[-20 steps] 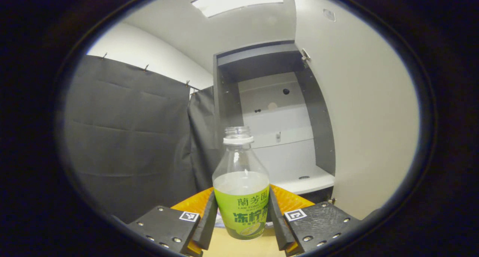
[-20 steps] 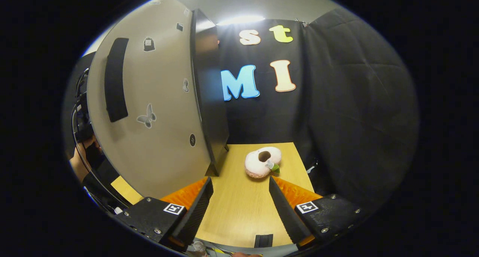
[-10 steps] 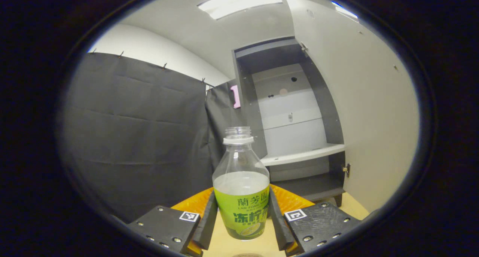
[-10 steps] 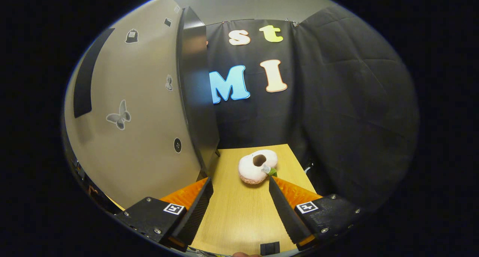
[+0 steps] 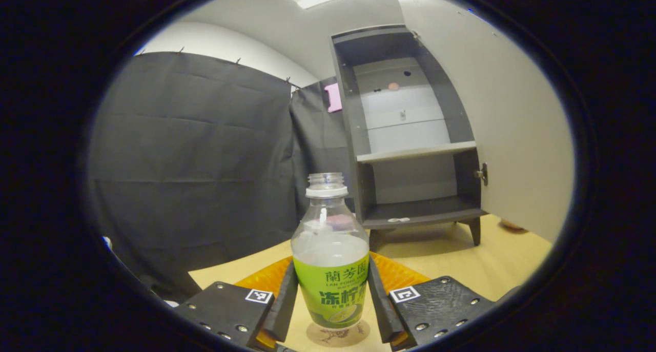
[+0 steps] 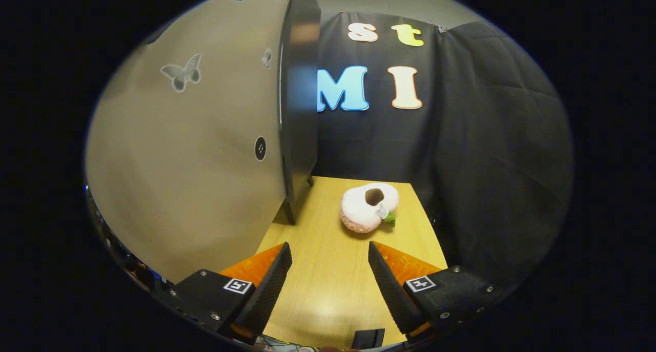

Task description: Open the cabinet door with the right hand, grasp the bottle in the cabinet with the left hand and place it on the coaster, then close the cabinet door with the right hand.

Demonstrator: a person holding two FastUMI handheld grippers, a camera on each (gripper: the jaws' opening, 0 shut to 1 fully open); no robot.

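So in the left gripper view, the left gripper (image 5: 332, 295) has both fingers pressed on the sides of the bottle (image 5: 331, 262), clamped around the green label. Bottle's upright, no cap on the neck, partly filled with cloudy liquid. Right under its base there's a round coaster (image 5: 338, 333) on the wooden table (image 5: 492, 262), and I honestly can't tell if the bottle is sitting on it or just above it. Behind it stands the cabinet (image 5: 407, 137), shelves bare, with the cabinet door (image 5: 507, 131) swung wide open on the right.

Right gripper view: the right gripper (image 6: 330, 280) has its fingers spread wide with nothing between them, just hanging over the table. The open door takes up the left side, pale with butterfly stickers (image 6: 180, 73) on it. Further out on the table lies a pink plush toy (image 6: 369, 207), well apart from the gripper.
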